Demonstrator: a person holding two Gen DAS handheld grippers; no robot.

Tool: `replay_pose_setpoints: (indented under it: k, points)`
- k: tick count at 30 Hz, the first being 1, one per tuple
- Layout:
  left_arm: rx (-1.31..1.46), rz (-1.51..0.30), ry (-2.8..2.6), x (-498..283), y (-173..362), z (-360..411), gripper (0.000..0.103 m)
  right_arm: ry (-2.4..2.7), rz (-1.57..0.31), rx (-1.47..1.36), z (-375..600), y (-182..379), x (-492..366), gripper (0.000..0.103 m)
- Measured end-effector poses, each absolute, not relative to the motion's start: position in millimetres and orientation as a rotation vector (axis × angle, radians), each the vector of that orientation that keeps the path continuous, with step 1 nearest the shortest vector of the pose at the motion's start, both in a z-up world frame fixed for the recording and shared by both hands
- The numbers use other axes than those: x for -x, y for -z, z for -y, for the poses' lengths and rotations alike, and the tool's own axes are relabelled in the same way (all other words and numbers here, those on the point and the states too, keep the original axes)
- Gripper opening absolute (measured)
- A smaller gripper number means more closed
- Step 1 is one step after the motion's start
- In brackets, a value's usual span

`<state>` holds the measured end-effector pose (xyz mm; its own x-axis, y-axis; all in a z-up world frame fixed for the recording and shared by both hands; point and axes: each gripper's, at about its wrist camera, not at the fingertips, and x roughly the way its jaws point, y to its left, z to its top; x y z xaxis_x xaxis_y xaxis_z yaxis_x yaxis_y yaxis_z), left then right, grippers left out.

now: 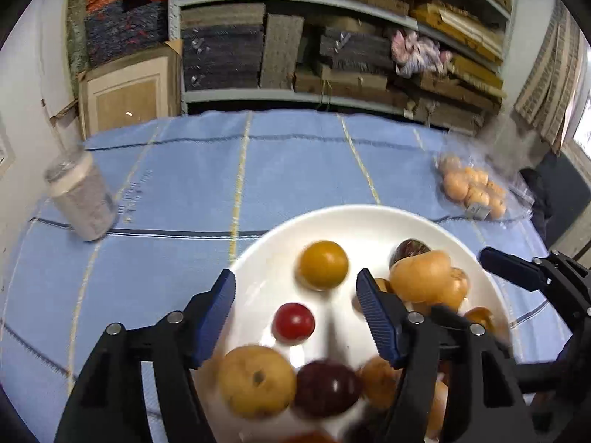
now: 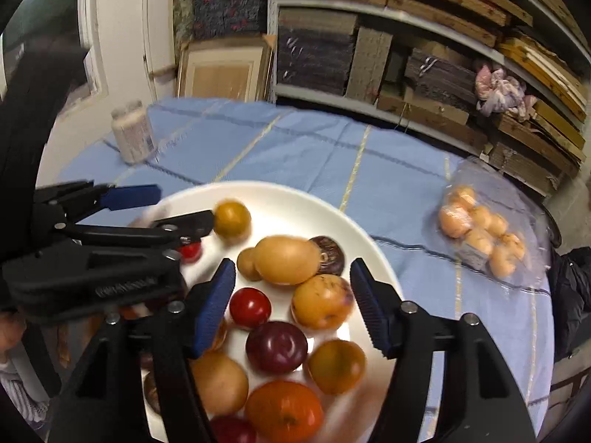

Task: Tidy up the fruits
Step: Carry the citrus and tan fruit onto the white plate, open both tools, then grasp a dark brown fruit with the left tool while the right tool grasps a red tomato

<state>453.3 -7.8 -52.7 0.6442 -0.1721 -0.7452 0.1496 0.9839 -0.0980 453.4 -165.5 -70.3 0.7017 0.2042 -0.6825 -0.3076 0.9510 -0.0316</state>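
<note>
Left tool (image 1: 295, 317) gaping, red fruit (image 1: 293, 323) between fingers, white plate (image 1: 343, 217) beneath

You are in what looks like a storeroom or stockroom. Behind the desk (image 1: 295, 170), grey metal shelving (image 1: 332, 14) is packed with stacked flat cardboard, wooden boards and folded dark carpet-like samples (image 2: 314, 59). A framed wooden panel (image 2: 225, 74) leans against the white wall. A blue checked cloth (image 2: 314, 147) covers the desk in front of you.
</note>
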Motion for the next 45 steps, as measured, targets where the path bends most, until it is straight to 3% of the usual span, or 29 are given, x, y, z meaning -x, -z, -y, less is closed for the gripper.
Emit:
replay_pose_setpoints:
  k: [3,8,11,16,19,24,28,34,38,42,45]
  points:
    - [0.075,-0.804,0.170,-423.3,28.5,-6.0,0.076,-0.293,-0.640,0.065,183.8,35.0,-415.5,0.086]
    - [0.080,-0.677,0.127,-335.6,0.9,-17.2,0.096,-0.322,-0.477,-0.130,218.9,2.1,-328.9,0.098]
    - [0.094,-0.656,0.125,-281.3,12.9,-17.7,0.097,-0.328,-0.414,-0.282,240.7,15.6,-275.6,0.098]
    - [0.028,-0.640,0.130,-219.3,59.9,2.0,0.097,-0.230,-0.437,-0.513,279.9,83.9,-232.6,0.099]
    - [-0.080,-0.694,0.149,-217.1,81.3,21.2,0.097,-0.229,-0.523,-0.586,291.9,104.7,-235.8,0.099]
    - [-0.148,-0.692,0.187,-213.3,88.7,32.6,0.097,-0.194,-0.499,-0.604,302.9,107.9,-230.3,0.099]
    - [-0.125,-0.792,0.208,-230.4,100.7,31.0,0.097,-0.204,-0.527,-0.607,297.1,109.3,-235.9,0.099]
    - [-0.138,-0.846,0.203,-237.1,109.3,35.2,0.092,-0.222,-0.551,-0.603,292.0,109.4,-238.2,0.099]
    - [-0.176,-0.864,0.198,-240.1,113.4,42.5,0.079,-0.227,-0.566,-0.601,289.7,110.7,-238.4,0.099]
    - [-0.195,-0.863,0.203,-239.2,113.7,45.0,0.075,-0.231,-0.577,-0.596,287.9,111.3,-239.4,0.099]
    - [-0.205,-0.859,0.219,-237.7,113.7,48.1,0.062,-0.231,-0.579,-0.593,287.1,111.5,-239.6,0.099]
